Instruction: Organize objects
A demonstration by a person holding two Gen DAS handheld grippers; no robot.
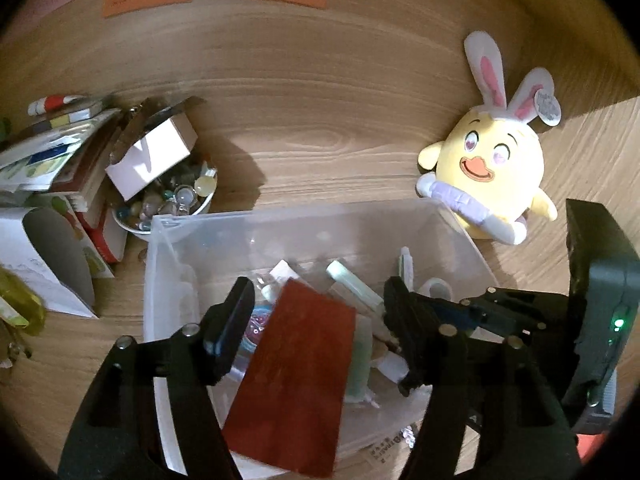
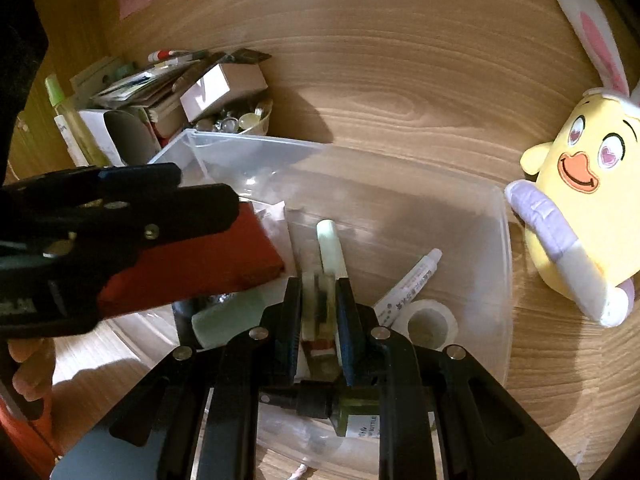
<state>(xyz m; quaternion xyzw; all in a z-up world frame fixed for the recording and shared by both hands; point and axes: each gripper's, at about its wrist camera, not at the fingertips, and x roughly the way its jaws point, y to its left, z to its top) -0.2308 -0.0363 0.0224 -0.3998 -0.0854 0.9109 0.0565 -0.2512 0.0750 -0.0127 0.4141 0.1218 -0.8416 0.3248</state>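
Note:
A clear plastic bin (image 1: 180, 240) (image 2: 504, 240) stands on the wooden surface and holds several small items. My left gripper (image 1: 318, 304) (image 2: 208, 190) hangs over the bin's left half. A flat red box (image 1: 288, 376) (image 2: 192, 264) lies tilted between its jaws, with a gap showing on each side, so the gripper is open. My right gripper (image 2: 320, 292) is over the bin's middle, shut on a slim tube with a pale green cap (image 2: 330, 240) that sticks out forward. In the bin lie a white tube (image 2: 408, 284), a tape roll (image 2: 430, 320) and a small olive bottle (image 2: 352, 412).
A yellow plush chick with bunny ears (image 1: 488, 168) (image 2: 580, 200) leans just right of the bin. To the left are a bowl of glass beads (image 1: 176, 200), a white box (image 1: 148, 156) on it, and stacked books (image 1: 60, 152). Fingers of a hand (image 2: 28, 368) show at the left.

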